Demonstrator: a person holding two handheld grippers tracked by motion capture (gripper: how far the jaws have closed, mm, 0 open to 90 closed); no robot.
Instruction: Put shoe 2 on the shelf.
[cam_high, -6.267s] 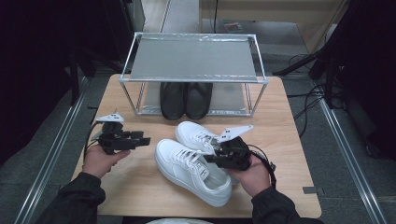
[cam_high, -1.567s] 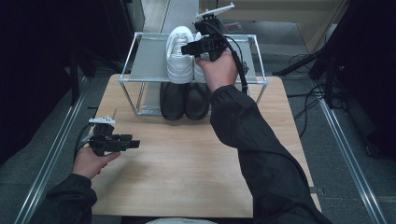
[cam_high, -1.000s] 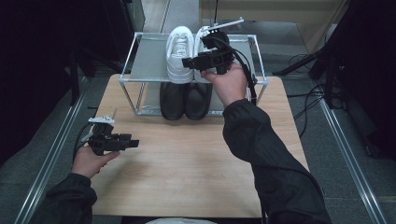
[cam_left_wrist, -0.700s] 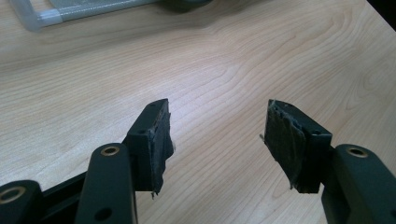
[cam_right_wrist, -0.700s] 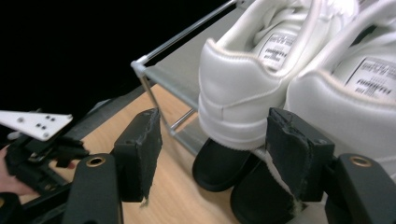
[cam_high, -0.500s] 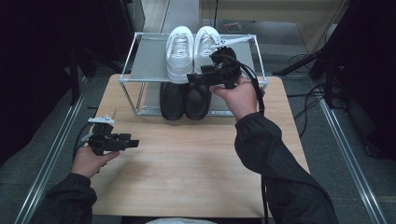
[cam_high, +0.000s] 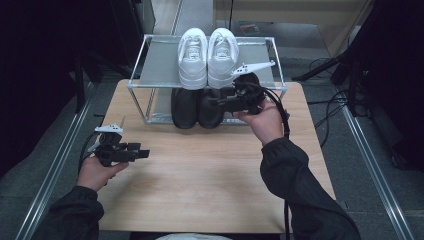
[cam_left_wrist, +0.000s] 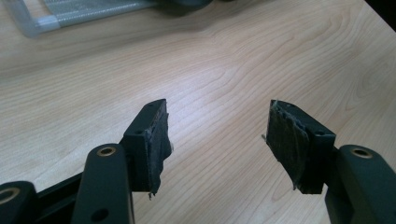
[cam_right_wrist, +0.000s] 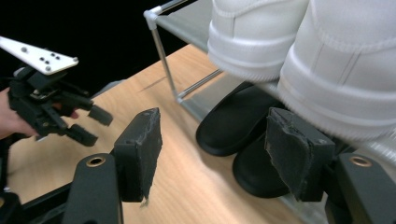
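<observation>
A wooden bench (cam_high: 210, 185) is seen from above, with a metal shoe rack (cam_high: 155, 65) stood at its far edge, roughly centred. On the rack's top shelf a pair of white sneakers (cam_high: 207, 57) is set side by side, touching, heels toward the person and toes toward the far side. Beneath them, on the lower level, a pair of black slippers (cam_high: 195, 107) is placed side by side, their rounded ends toward the person.

The right gripper (cam_high: 222, 101) is held just in front of the rack, beside the right-hand slipper and below the near edge of the top shelf. In the right gripper view its jaws are seen spread apart with nothing between them; the slippers and the sneaker heels lie just beyond the pads.

The left gripper (cam_high: 142, 152) is held low near the bench's left edge, well apart from the rack, pointing toward the middle of the bench. Its jaws have just been opening and are seen wide apart in the left gripper view, with only bare wood between them.
</observation>
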